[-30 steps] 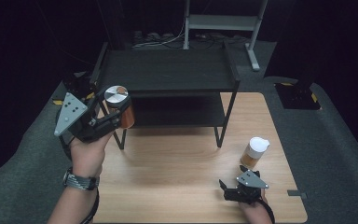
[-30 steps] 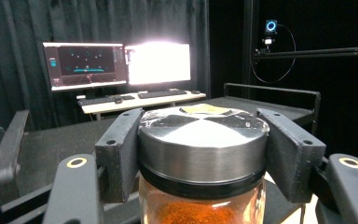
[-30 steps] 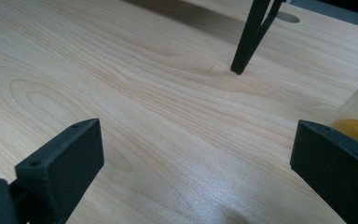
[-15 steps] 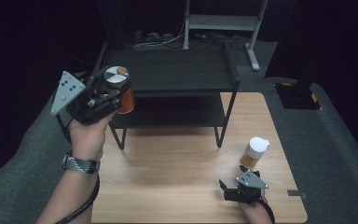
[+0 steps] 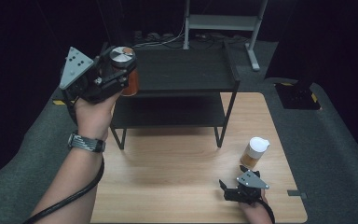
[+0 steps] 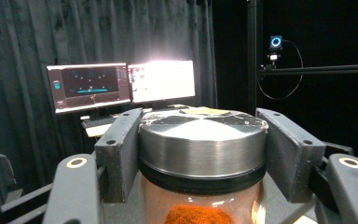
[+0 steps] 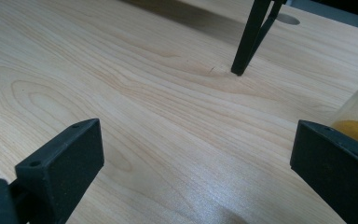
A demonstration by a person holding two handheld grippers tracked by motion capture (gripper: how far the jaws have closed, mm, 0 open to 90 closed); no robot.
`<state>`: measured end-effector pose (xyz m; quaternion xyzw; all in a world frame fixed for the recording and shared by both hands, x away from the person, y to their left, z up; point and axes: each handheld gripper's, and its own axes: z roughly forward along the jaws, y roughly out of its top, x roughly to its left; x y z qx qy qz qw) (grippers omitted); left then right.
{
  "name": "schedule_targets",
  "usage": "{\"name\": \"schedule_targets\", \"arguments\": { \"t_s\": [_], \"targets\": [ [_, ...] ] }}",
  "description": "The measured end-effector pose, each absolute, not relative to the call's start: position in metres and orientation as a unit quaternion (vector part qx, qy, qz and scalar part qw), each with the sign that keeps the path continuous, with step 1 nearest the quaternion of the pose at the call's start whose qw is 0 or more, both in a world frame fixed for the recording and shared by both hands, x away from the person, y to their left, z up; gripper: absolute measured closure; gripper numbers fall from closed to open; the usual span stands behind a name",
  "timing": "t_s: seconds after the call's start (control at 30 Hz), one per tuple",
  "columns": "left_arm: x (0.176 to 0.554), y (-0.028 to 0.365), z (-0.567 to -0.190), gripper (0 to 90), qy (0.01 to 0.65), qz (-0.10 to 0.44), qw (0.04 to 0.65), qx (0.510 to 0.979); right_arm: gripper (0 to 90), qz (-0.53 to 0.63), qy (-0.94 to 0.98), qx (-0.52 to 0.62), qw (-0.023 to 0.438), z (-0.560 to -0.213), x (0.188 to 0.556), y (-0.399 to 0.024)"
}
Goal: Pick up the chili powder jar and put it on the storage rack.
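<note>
The left gripper's (image 6: 200, 154) jaws pinch a glass jar (image 6: 201, 158) of orange-red powder just under its metal lid (image 6: 203, 140), one pad pressed on each side, so the jar rides with the hand. In the high view that gripper (image 5: 116, 72) and its jar (image 5: 126, 70) are up at the left front corner of the black shelf unit (image 5: 182, 74), level with its top deck. A second ago the jar hung lower, beside the shelf's left leg at about the height of the lower deck; it has since been lifted and carried in toward the top. That suggests the jar is meant for the upper deck, and the lift looks nearly done: what remains, by my judgement, is to move it over the deck, set it down and let go.

The right gripper (image 5: 242, 186) rests on the wooden table (image 5: 168, 186) in front of the shelf's right leg, where it was a second ago. Its jaws are spread wide with nothing between them. A second jar (image 5: 255, 152) with a white cap stands just beyond it, between it and the shelf, untouched.
</note>
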<state>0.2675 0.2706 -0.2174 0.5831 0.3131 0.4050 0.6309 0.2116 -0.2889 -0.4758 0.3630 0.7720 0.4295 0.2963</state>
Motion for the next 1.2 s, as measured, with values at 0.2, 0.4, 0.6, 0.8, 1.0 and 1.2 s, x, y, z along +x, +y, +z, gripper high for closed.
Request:
{"name": "schedule_targets", "arguments": {
  "t_s": [0.2,0.4,0.6,0.8,1.0,1.2],
  "targets": [
    [0.284,0.262,-0.218,34.6,0.316,0.401,0.634,0.580,1.7,0.431,0.772,0.362,0.295,-0.476,0.212,-0.289],
    [0.299,0.253,-0.220,34.6,0.321,0.403,0.625,0.587,1.7,0.432,0.773,0.359,0.295,-0.476,0.212,-0.290],
    [0.311,0.249,-0.226,34.6,0.332,0.398,0.627,0.581,1.7,0.434,0.773,0.359,0.292,-0.476,0.212,-0.291],
    [0.317,0.249,-0.230,34.6,0.337,0.399,0.625,0.581,1.7,0.434,0.773,0.358,0.292,-0.476,0.212,-0.292],
    [0.319,0.249,-0.235,34.6,0.339,0.399,0.624,0.580,1.7,0.433,0.774,0.357,0.292,-0.476,0.213,-0.291],
    [0.320,0.251,-0.237,34.6,0.339,0.392,0.630,0.578,1.7,0.432,0.774,0.356,0.295,-0.476,0.212,-0.291]
  ]
}}
